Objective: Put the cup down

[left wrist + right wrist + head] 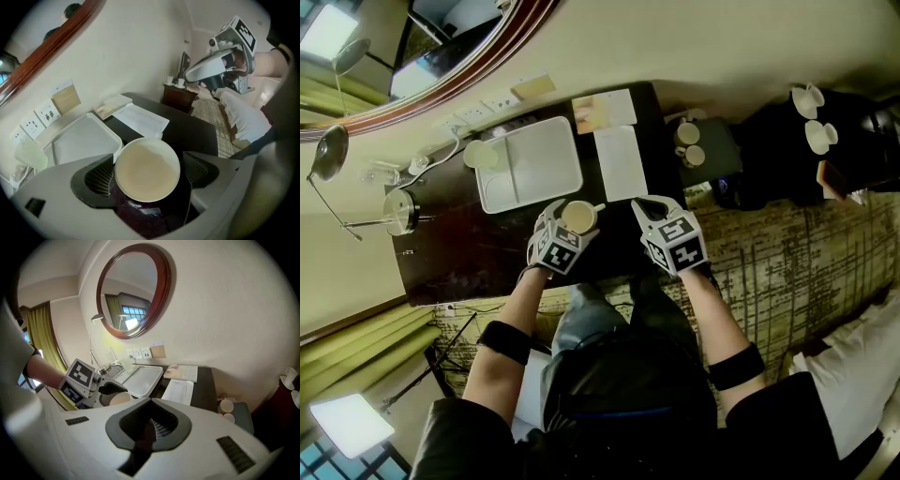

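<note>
Cup (pixel 147 168) upright, mouth up, between parted jaws of left tool (pixel 575 223)

A dark desk (pixel 487 253) fills the middle of the head view. On it lie a white tray (pixel 530 164), a pale tumbler (pixel 480 155) just left of it, a printed sheet (pixel 622 161) just right, a brochure (pixel 602 111) above the sheet, and a cream cup (pixel 578 217) below the tray.

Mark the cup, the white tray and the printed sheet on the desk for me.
cup (pixel 146 169): left gripper view, on its pale inside, seen from above.
white tray (pixel 532 161): head view, on its bare flat bottom.
printed sheet (pixel 621 165): head view, on the middle of the page.
</note>
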`<state>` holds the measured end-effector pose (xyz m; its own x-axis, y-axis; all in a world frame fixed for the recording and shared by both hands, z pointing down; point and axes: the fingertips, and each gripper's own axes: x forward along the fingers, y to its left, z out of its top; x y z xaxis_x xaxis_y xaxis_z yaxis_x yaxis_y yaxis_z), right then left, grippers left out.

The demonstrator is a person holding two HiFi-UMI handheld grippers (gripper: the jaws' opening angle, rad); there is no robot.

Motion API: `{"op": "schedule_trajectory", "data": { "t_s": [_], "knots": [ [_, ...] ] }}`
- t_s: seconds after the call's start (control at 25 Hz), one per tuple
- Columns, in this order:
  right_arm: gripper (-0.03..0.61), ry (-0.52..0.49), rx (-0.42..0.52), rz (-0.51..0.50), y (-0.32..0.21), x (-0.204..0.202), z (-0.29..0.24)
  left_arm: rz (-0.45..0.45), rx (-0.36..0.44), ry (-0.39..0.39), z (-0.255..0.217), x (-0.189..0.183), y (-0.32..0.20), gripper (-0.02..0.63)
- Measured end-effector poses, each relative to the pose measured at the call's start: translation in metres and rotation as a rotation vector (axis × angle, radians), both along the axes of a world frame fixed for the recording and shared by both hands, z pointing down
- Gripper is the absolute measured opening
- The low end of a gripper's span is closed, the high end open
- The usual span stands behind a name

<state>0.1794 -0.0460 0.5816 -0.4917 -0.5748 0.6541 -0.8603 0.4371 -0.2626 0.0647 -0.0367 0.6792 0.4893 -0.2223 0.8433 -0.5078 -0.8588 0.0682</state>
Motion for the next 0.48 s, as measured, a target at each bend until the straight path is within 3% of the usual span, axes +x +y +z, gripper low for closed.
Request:
{"op": "schedule_trajectory", "data": {
  "t_s": [0.36,0.48],
  "knots": [
    [0.002,0.0,0.044,-0.035,0.001,-0.001,-0.018,-0.076,0.065,0.027,-0.057,-0.02,0.005,0.451],
    [0.002,-0.023,0.046,-0.037,0.002,-0.003,-0.032,-0.128,0.115,0.069,-0.086,-0.03,0.01,0.35]
  ]
}}
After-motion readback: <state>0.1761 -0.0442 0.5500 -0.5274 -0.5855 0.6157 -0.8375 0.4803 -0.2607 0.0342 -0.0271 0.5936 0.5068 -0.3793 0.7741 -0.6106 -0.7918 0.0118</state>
